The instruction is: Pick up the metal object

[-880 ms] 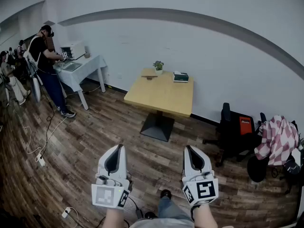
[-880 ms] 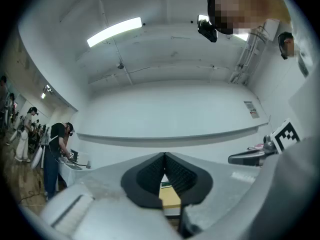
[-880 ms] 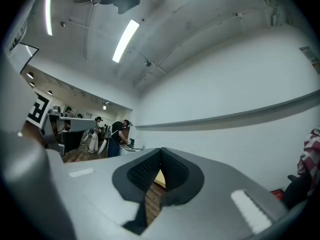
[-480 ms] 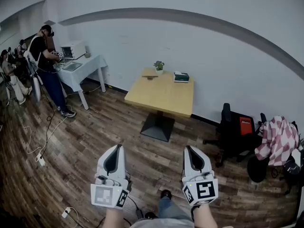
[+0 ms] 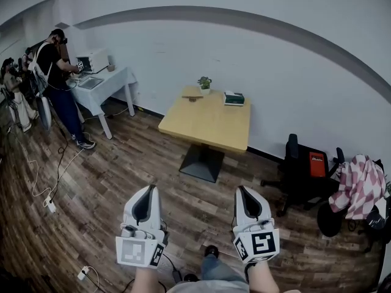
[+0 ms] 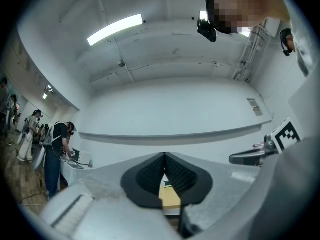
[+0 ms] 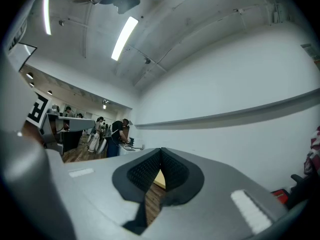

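Observation:
A light wooden table stands by the far wall, several steps ahead of me. On its far edge are a small potted plant, a dark green box and a flat brownish item. No metal object can be made out from here. My left gripper and right gripper are held side by side low in the head view, over the wooden floor and far short of the table. In the left gripper view the left gripper is shut with nothing in it. The right gripper is likewise shut and empty.
A white desk with equipment stands at the left wall, and a person works at it. More people are farther left. A black chair and a checked cloth are at the right. Cables trail across the floor at the left.
The head view has shifted slightly. Both grippers stay side by side, shut.

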